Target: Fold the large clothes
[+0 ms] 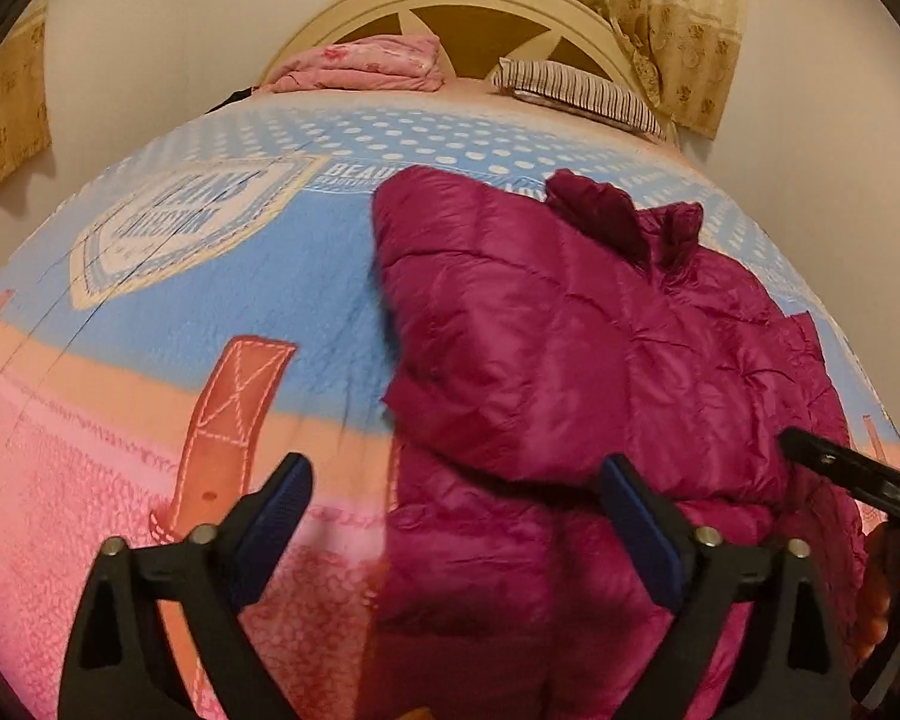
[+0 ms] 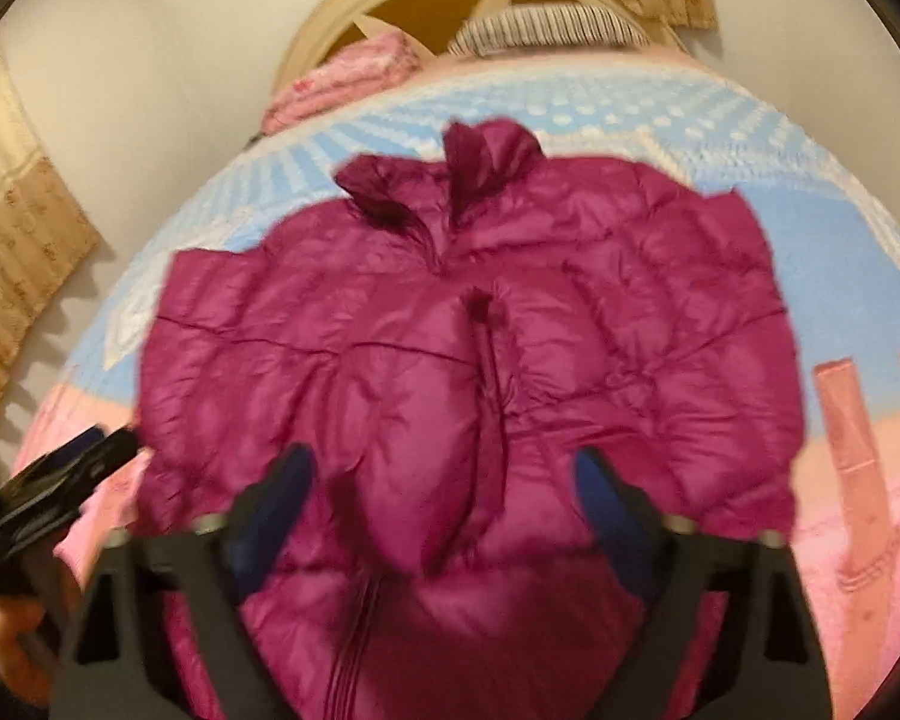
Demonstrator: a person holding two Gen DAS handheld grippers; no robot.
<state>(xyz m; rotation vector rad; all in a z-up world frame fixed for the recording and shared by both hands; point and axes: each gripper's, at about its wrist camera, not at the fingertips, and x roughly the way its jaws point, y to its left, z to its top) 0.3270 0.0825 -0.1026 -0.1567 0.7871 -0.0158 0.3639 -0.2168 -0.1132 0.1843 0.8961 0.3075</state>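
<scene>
A magenta puffer jacket lies on the bed with its collar toward the headboard and its sleeves folded in over the body; it fills the middle of the right wrist view. My left gripper is open and empty above the jacket's near left edge. My right gripper is open and empty above the jacket's lower middle, near the zipper. The right gripper's tip also shows at the right of the left wrist view, and the left gripper shows at the left of the right wrist view.
The bedspread is blue and pink with printed patterns. A folded pink cloth and a striped pillow lie by the cream headboard. Curtains hang behind, and white walls border the bed.
</scene>
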